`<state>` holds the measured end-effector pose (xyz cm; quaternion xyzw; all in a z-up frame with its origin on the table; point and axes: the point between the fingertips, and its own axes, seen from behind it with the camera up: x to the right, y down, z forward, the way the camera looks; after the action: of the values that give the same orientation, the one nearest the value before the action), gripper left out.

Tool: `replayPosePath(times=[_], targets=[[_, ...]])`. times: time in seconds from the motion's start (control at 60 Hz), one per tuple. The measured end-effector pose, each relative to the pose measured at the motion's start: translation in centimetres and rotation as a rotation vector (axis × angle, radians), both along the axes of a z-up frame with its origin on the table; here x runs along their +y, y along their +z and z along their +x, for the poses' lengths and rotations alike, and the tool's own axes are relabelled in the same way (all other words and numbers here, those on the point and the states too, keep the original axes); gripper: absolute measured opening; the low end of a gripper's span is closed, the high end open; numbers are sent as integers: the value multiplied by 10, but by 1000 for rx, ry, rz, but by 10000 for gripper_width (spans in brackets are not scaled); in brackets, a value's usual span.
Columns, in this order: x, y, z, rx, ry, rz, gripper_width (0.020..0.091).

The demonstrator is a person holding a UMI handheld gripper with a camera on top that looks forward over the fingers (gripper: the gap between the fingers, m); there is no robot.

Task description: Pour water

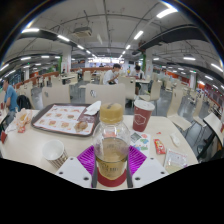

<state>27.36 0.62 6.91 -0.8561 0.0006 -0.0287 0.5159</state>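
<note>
Rows of ceiling lights run over a wide office hall, with desks, chairs and a seated person (pixel 112 73) far beyond the gripper (pixel 112 160). Closer in, a pale desk (pixel 30 148) carries the things. Between the gripper's fingers stands a clear plastic bottle (pixel 111 145) with a yellowish cap, upright, holding pale liquid in its lower half. The purple pads (pixel 88 158) sit tight against both sides of the bottle, so the gripper is closed partway around it and appears to grip it. Beyond the bottle and to its right stands a red paper cup (pixel 143 114), upright, with its open mouth showing; the two are near each other but apart. Ahead to the left lies a flat tray (pixel 63 119) with several small snacks spread on it. Just left of the fingers sits a small white cup (pixel 55 154) with a patterned band. Right of the fingers lie a few small packets (pixel 160 146), one of them red, and a clear wrapper (pixel 176 160) near the desk edge. At the far left a second person (pixel 7 96) in a blue top stands by the desk
</note>
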Motion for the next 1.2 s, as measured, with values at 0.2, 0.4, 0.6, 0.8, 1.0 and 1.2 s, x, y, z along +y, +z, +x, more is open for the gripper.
replayPosePath(times=[0.2, 0.4, 0.6, 0.8, 1.0, 1.2], targets=[[-9, -21, 2, 31, 15, 36, 432], [-17, -33, -1, 71, 25, -50, 672], [-76, -7, -7, 45, -17, -139, 849], [-167, 34, -43, 27, -45, -233, 850], [-225, 61, -79, 0, -54, -245, 852], [-245, 65, -95, -1, -53, -242, 848]])
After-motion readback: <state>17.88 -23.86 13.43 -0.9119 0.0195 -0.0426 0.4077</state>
